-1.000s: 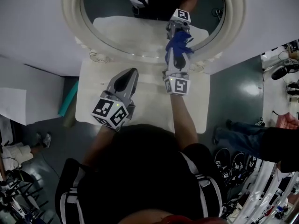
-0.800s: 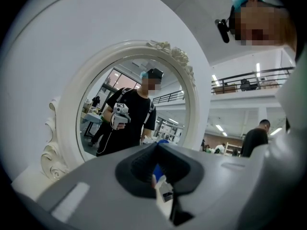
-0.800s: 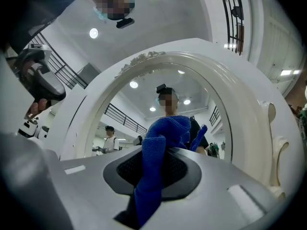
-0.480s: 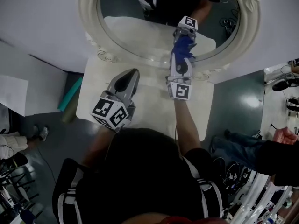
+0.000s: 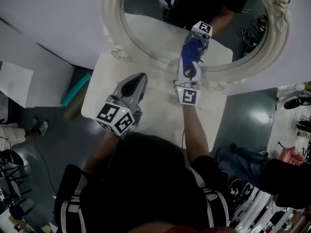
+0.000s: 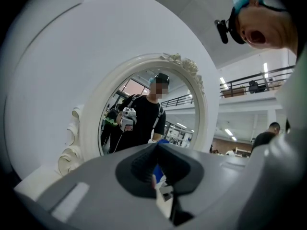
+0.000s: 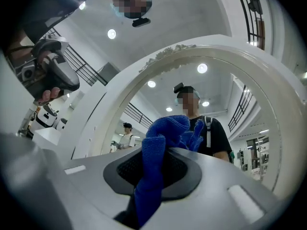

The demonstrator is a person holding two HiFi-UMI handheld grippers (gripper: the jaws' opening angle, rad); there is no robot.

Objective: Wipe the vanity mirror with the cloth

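Standing on a cream tabletop (image 5: 160,113) against a pale wall, the vanity mirror (image 5: 150,30) took up the upper part of the head view, its carved white frame (image 5: 112,30) ringing the oval glass. A teal object (image 5: 75,89) lay on the dark floor left of the table, and another person's hand (image 5: 290,155) showed near the right edge. Nothing stood between the grippers and the glass.

The left gripper (image 5: 137,79) hung over the tabletop, short of the frame, with its jaws together and nothing in them. The right gripper (image 5: 189,62) reached across the frame's lower rim, its jaws clamped on the blue cloth (image 5: 193,46). The cloth bunched out beyond the jaw tips and met its own reflection low on the right part of the glass, so it looked pressed against the mirror. In the right gripper view it ran up through the gap between the jaws and bulged above them, with the glass directly ahead.
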